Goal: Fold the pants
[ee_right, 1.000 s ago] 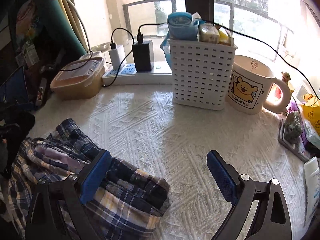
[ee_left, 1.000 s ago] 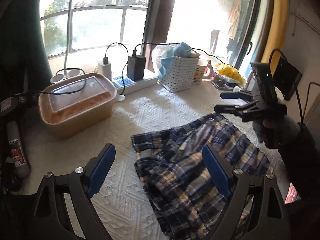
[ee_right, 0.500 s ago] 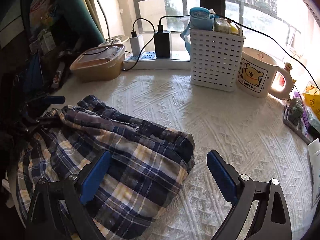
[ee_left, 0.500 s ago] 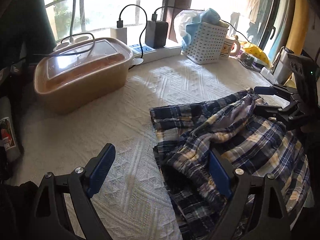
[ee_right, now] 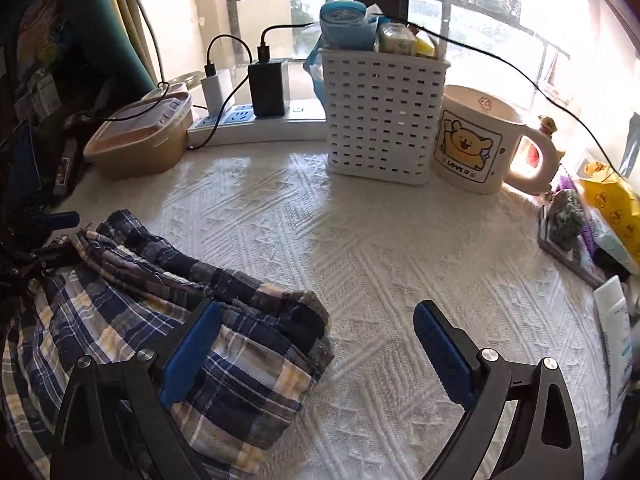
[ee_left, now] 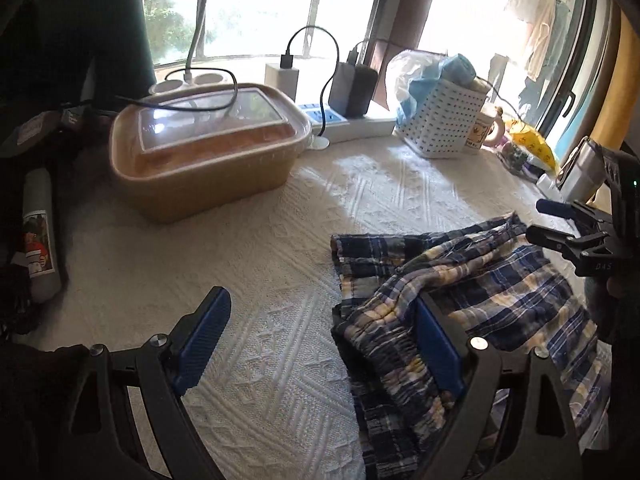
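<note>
Left gripper [ee_left: 320, 340] spread wide, plaid pants [ee_left: 460, 300] crumpled, bunched, unfolded

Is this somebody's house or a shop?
Most likely a home, at a table by a balcony window. A bear mug, a power strip with chargers, and laundry hanging outside all suggest it.

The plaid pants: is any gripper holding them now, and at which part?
Neither holds them. The left gripper and right gripper are both open above the crumpled plaid pants, each with only one finger over the cloth.
</note>
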{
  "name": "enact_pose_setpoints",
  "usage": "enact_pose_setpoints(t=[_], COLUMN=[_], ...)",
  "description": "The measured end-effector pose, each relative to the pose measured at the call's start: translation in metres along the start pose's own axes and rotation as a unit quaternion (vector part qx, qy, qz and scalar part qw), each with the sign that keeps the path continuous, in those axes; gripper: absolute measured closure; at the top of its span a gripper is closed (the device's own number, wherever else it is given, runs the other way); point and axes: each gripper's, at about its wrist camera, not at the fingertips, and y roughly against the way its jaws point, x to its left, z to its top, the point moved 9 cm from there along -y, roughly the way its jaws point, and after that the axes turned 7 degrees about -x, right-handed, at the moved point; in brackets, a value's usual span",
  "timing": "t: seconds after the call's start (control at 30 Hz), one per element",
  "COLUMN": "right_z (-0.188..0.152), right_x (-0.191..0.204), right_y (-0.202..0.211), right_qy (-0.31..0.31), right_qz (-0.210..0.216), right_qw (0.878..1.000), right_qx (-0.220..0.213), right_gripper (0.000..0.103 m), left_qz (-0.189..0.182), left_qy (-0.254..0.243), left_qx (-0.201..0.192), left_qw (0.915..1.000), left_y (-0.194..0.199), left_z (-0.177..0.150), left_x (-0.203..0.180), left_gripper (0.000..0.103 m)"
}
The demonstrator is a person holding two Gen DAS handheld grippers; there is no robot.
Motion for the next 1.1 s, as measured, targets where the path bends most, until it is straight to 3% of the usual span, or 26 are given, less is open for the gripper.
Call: enact_pose_setpoints(t=[0.2,0.53,0.63,0.8,0.97,1.1], right_z=[-0.010,-0.096,-0.118,-0.142,-0.159,-0.165], right_x=[0.009,0.033,0.055,0.083,0.092,0.105], right_y=[0.071,0.134,0.142,0.145,0.140,0.136], right_qy=[-0.006,-0.024,-0.014,0.002,-0.001,0.010], right_qz=[0.019,0.007,0.018,0.019,0.003,-0.001], right_qw=[0.999,1.000,1.000,1.000,1.000,1.000], right_qx=[-0.033,-0.008,0.003,0.010,0.012,0.005], right_gripper=[0.006,0.007,0.017,0.022,0.053,0.061], left_qz=[0.006,-0.008,-0.017,-0.020,-0.021,-0.023], left_qy=[0.012,-0.002,0.004,0.020,0.037,0.045], left_qx=[-0.046,-0.049,-0.043,-0.043,-0.046,-0.038], left_qw=[0.9989,0.9988,0.9989,0.9987,0.9980,0.9980], left_y=[0.047,0.086,0.091,0.106,0.124,0.130], left_z=[0.014,-0.021,-0.033,-0.052,-0.070,-0.087], left_x=[0.003,-0.026,-0.034,-0.035,-0.032,-0.031], left_gripper=[0.013,0.013,0.013,0.013,0.013,0.013])
